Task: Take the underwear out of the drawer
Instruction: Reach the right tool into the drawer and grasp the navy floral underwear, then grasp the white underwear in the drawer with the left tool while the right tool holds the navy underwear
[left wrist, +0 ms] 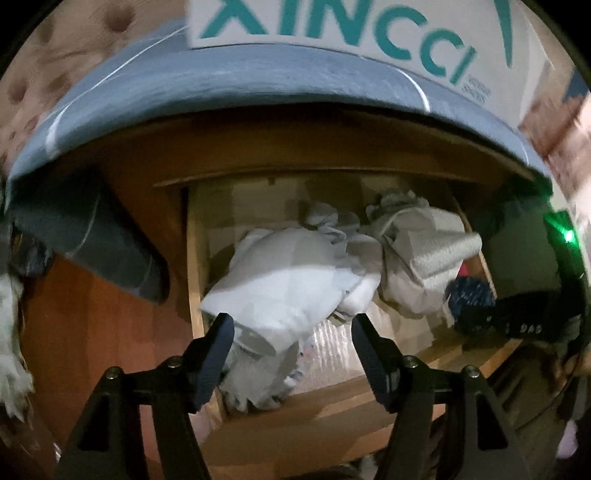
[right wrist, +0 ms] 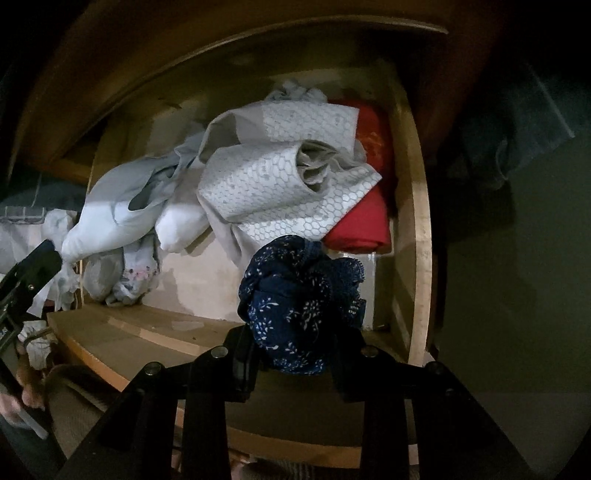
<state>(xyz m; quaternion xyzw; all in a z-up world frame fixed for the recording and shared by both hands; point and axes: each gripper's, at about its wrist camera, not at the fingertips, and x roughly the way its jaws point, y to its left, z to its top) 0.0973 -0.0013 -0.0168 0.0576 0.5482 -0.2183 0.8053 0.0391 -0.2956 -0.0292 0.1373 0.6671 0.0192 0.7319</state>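
Note:
An open wooden drawer [left wrist: 325, 410] [right wrist: 421, 229] holds crumpled clothes. My right gripper [right wrist: 295, 350] is shut on a navy floral-print underwear [right wrist: 299, 299], held just above the drawer's front right corner; the underwear shows in the left wrist view [left wrist: 469, 295] too. My left gripper [left wrist: 291, 332] is open over the drawer's front left, its fingers either side of a white garment [left wrist: 280, 291] that hangs over the drawer's edge. Its finger shows in the right wrist view [right wrist: 33, 269].
Grey honeycomb-pattern cloth [right wrist: 295, 192] and a folded red cloth [right wrist: 365, 221] lie at the drawer's right. A blue-grey bedcover [left wrist: 258, 85] overhangs the drawer, with a white box with teal letters [left wrist: 351, 33] on it. A tufted headboard [left wrist: 44, 74] stands at left.

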